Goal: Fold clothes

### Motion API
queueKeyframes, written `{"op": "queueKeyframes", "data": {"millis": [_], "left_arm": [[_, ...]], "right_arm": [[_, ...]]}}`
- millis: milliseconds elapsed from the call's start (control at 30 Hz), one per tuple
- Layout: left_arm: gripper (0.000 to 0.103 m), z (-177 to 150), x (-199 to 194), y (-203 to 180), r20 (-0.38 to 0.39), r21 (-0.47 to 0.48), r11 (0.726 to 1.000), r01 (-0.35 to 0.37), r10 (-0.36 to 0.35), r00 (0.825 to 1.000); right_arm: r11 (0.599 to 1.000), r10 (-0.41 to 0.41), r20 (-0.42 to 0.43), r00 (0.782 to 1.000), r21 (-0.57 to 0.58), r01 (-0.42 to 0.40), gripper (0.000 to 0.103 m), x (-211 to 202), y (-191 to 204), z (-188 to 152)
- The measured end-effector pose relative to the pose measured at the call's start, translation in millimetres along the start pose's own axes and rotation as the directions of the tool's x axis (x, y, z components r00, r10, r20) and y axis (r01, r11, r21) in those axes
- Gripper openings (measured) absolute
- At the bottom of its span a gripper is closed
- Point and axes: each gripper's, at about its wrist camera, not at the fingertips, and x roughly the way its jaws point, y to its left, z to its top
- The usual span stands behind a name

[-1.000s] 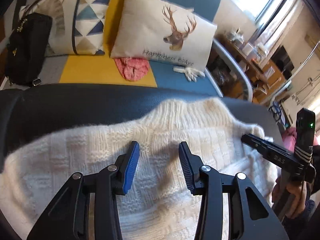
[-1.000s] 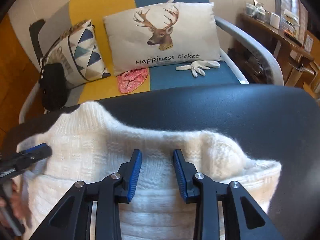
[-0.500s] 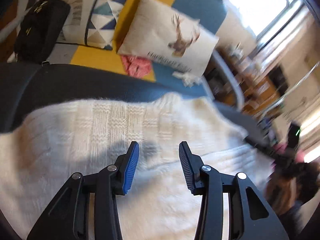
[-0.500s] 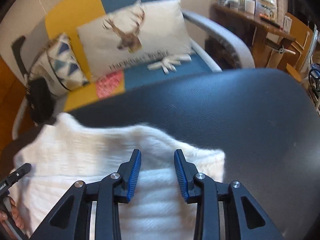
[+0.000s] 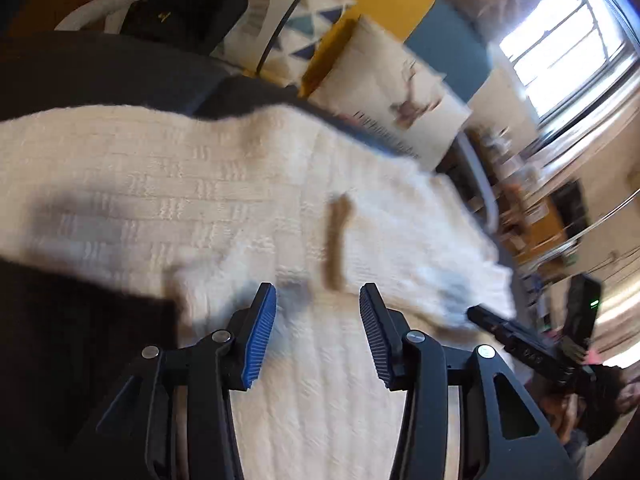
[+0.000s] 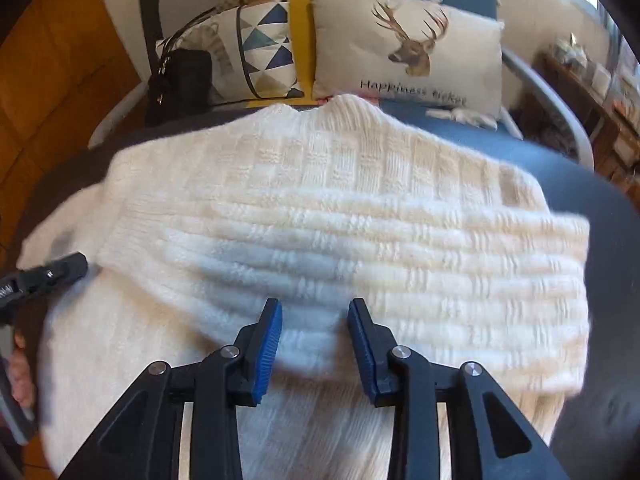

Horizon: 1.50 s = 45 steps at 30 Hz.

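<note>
A white knitted sweater (image 6: pixel 344 216) lies spread on a dark table (image 6: pixel 624 240), with a sleeve folded across its body. It also fills the left wrist view (image 5: pixel 200 200). My right gripper (image 6: pixel 315 316) is open and empty, its jaws just above the folded sleeve's near edge. My left gripper (image 5: pixel 318 300) is open and empty over the sweater near its left side. The right gripper shows at the right of the left wrist view (image 5: pixel 520 340), and the left gripper's tip shows at the left of the right wrist view (image 6: pixel 48 274).
A sofa behind the table holds a deer cushion (image 6: pixel 408 48), a triangle-patterned cushion (image 6: pixel 260 48) and a black bag (image 6: pixel 180 80). A white glove (image 6: pixel 464 114) lies on the seat. A wooden side table with clutter (image 6: pixel 592 80) stands at the right.
Both grippers have drawn back toward the near side of the sweater. The left wrist view has swung left and tilted. More of the sweater, with the sleeve folded across, now shows.
</note>
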Motion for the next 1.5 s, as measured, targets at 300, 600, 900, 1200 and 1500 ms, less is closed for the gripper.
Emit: {"op": "queueKeyframes", "data": {"millis": [300,600,900,1200,1500], "left_arm": [[0.048,-94,-25,-30,-0.081,0.113,0.993,-0.017,0.026,0.996],[0.049,-120,-54,-37,-0.053,0.182,0.983,-0.032,0.042,0.998],[0.048,-151,-65,-25,-0.054,0.186,0.981,-0.053,0.064,0.996],[0.049,-158,-70,-31,-0.052,0.214,0.975,-0.059,0.071,0.996],[0.049,-152,-76,-15,-0.063,0.106,0.994,0.01,-0.003,0.998]], "right_arm": [[0.998,-0.061,-0.059,0.996,0.026,0.062,0.035,-61,-27,-103],[0.995,-0.058,-0.096,0.994,0.074,0.065,0.035,-100,-60,-150],[0.999,-0.038,-0.173,0.984,-0.006,0.038,0.035,-111,-44,-200],[0.989,0.026,-0.183,0.983,-0.137,-0.052,0.035,-98,19,-180],[0.99,0.055,-0.253,0.966,-0.112,-0.086,0.035,-93,19,-165]]}}
